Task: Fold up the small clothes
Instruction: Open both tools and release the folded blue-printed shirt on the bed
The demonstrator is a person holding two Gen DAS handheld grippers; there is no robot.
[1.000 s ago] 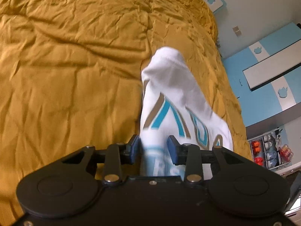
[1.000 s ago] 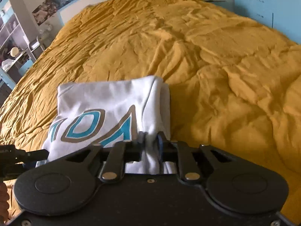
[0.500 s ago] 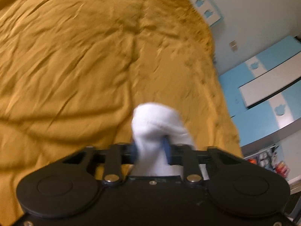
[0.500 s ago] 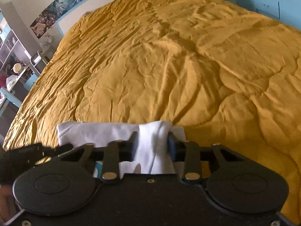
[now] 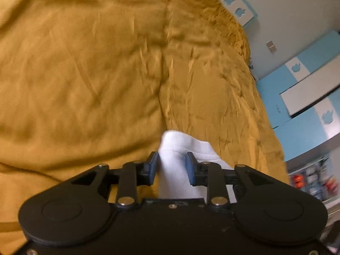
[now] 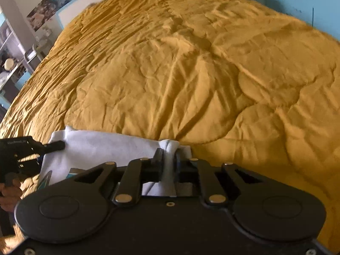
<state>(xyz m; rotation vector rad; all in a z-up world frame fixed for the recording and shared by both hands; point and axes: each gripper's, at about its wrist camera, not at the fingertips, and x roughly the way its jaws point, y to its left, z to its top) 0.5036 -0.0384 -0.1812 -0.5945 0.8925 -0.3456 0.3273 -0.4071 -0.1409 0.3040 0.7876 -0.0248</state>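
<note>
A small white garment [image 5: 172,146] with a teal and tan print lies on the mustard bedspread [image 5: 85,74]. In the left wrist view my left gripper [image 5: 172,164] has its jaws opening, and a thick white fold stands loosely between the pads. In the right wrist view the same garment [image 6: 106,146] stretches leftward along the near edge. My right gripper [image 6: 168,157] has its jaws opening, though the pads still pinch a bunched corner. At far left, the left gripper [image 6: 50,148] rests on the garment's other corner, with a hand [image 6: 9,193] behind it.
The wrinkled bedspread [image 6: 212,74] fills most of both views. A blue and white wardrobe [image 5: 297,127] and cluttered shelves [image 5: 308,180] stand past the bed's right side. White shelving [image 6: 8,63] sits at the left, and a blue wall [image 6: 297,0] at the back right.
Both grippers drew back toward the near side with the garment. Its printed face, spread out ahead a second ago, is now mostly under the grippers, leaving a plain white strip showing.
</note>
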